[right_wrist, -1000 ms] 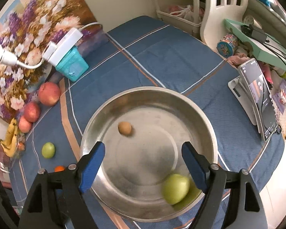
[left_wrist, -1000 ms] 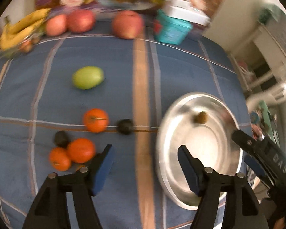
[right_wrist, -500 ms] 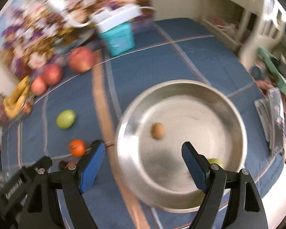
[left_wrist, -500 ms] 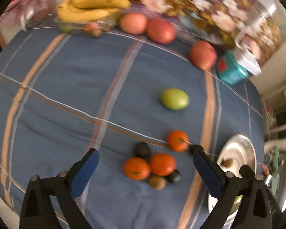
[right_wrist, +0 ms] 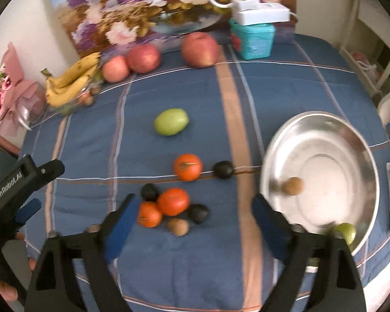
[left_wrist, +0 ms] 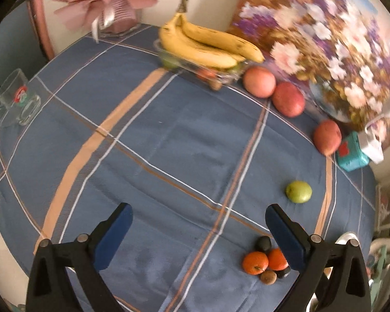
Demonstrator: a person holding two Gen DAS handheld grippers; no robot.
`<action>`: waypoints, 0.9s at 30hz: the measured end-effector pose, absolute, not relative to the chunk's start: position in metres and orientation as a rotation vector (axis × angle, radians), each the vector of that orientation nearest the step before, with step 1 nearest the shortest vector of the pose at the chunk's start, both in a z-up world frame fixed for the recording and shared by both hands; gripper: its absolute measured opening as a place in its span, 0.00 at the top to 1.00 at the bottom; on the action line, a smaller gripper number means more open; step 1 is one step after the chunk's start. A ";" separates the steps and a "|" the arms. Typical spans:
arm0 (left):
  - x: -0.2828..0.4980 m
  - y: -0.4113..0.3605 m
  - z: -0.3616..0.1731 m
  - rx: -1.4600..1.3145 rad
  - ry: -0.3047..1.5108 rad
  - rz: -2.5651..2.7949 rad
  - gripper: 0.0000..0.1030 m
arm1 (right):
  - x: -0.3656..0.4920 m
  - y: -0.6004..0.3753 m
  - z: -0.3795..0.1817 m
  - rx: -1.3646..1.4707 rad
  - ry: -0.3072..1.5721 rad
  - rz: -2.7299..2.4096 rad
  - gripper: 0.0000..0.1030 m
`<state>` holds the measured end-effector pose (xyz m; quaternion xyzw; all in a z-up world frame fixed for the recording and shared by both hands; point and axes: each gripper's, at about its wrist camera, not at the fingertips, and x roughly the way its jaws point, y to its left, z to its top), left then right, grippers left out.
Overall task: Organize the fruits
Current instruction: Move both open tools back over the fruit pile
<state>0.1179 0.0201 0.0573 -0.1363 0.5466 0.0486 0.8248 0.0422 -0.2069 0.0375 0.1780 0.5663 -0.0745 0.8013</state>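
A steel bowl stands at the right of the blue cloth, holding a small brown fruit and a green fruit. A green fruit lies mid-table; it also shows in the left wrist view. A cluster of orange fruits, dark fruits and a brown fruit lies between my right gripper's fingers. Another orange fruit and a dark fruit lie just beyond. My right gripper is open and empty. My left gripper is open and empty above the cloth, left of the cluster.
Bananas in a clear tray and three red apples line the back by a flower painting. A teal box with a white charger is at the back right. A glass mug stands far left. A pink bouquet stands behind.
Both grippers have swung left, away from the bowl. The right one now faces the fruit cluster. The left one now looks over the bare cloth toward the bananas.
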 end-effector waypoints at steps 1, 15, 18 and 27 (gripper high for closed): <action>0.118 0.023 0.058 -0.292 1.162 0.109 0.00 | 0.041 -0.204 0.038 0.388 1.212 -0.150 0.07; 0.123 0.011 0.047 -0.260 1.216 0.021 0.00 | 0.041 -0.214 0.028 0.417 1.238 -0.174 0.07; 0.123 -0.001 0.035 -0.246 1.259 -0.009 0.00 | 0.042 -0.214 0.014 0.412 1.293 -0.178 0.07; 0.118 -0.038 -0.001 -0.206 1.390 -0.117 0.00 | 0.039 -0.211 -0.023 0.427 1.426 -0.163 0.07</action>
